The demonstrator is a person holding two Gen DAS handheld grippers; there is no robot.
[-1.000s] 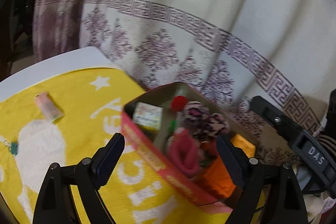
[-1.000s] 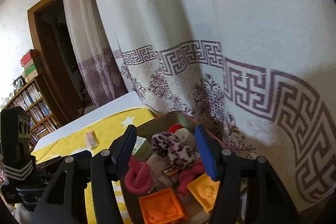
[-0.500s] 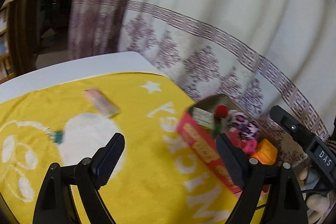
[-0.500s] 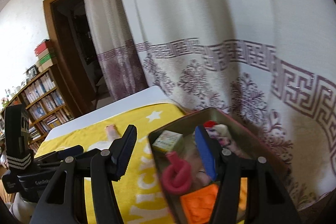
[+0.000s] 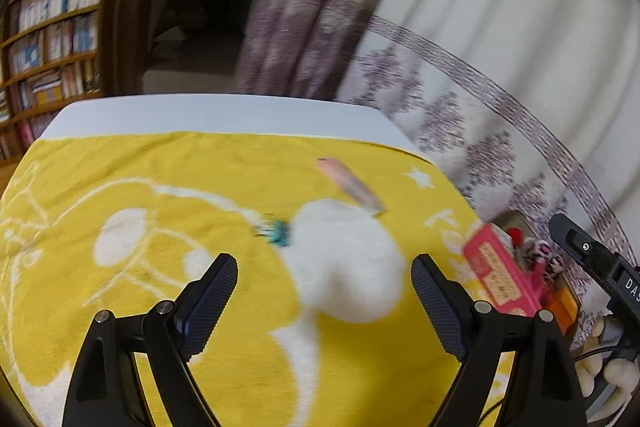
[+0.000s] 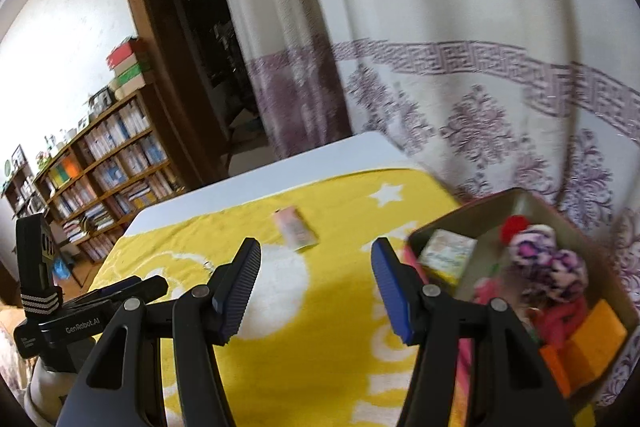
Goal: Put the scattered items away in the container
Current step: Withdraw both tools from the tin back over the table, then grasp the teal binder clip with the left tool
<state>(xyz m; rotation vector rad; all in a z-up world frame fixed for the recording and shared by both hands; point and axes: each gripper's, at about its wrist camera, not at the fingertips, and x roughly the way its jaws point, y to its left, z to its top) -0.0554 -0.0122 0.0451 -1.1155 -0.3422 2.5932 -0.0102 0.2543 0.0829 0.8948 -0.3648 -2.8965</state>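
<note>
The box (image 6: 532,291) sits at the right edge of the yellow towel (image 5: 180,195), hard against the curtain (image 6: 460,27), already loaded with a pink knot, a spotted fluffy piece, orange blocks and a small carton. Two items remain outside it: a pink packet (image 6: 295,229) lying flat toward the far side of the towel, and a small teal object (image 5: 276,231) nearer the middle, too blurred to identify. Both lie well apart from the box.

A second ago both cameras looked into the box; you have since swung both tools leftward, so the box now shows only at the right edge and the loose items sit ahead. I judge the last deposit finished and a fresh pickup begun.

Your left gripper (image 5: 325,301) stands wide apart with nothing between the jaws, the teal object just beyond them. Your right gripper (image 6: 316,285) is partly apart, also empty, aimed toward the packet
</note>
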